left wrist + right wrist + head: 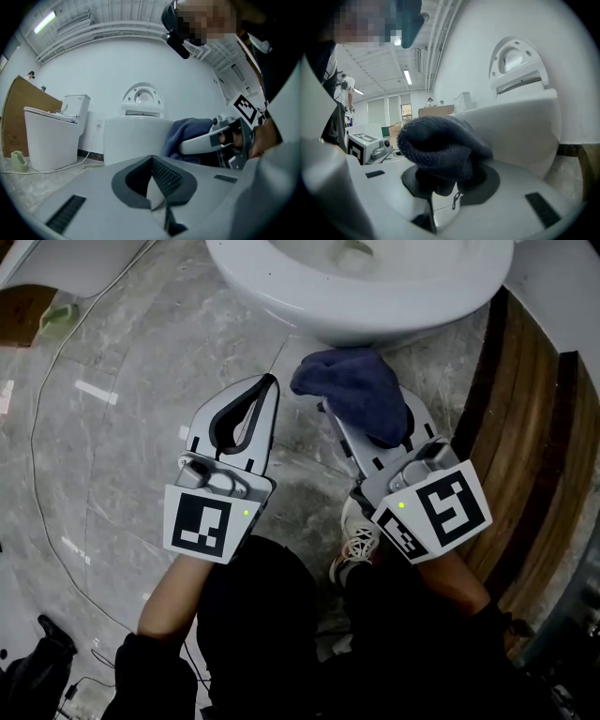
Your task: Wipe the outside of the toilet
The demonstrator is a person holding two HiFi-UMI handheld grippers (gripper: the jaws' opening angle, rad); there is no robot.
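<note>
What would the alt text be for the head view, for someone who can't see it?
Seen from above, the right gripper clamps a dark blue cloth just in front of a white toilet bowl. The left gripper hangs beside it, jaws shut and empty, over a grey marble floor.

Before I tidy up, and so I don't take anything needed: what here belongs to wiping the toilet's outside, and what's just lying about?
In use:
toilet
blue cloth
right gripper, jaws shut on the cloth

Lying about:
floor cable
cardboard
second toilet
</note>
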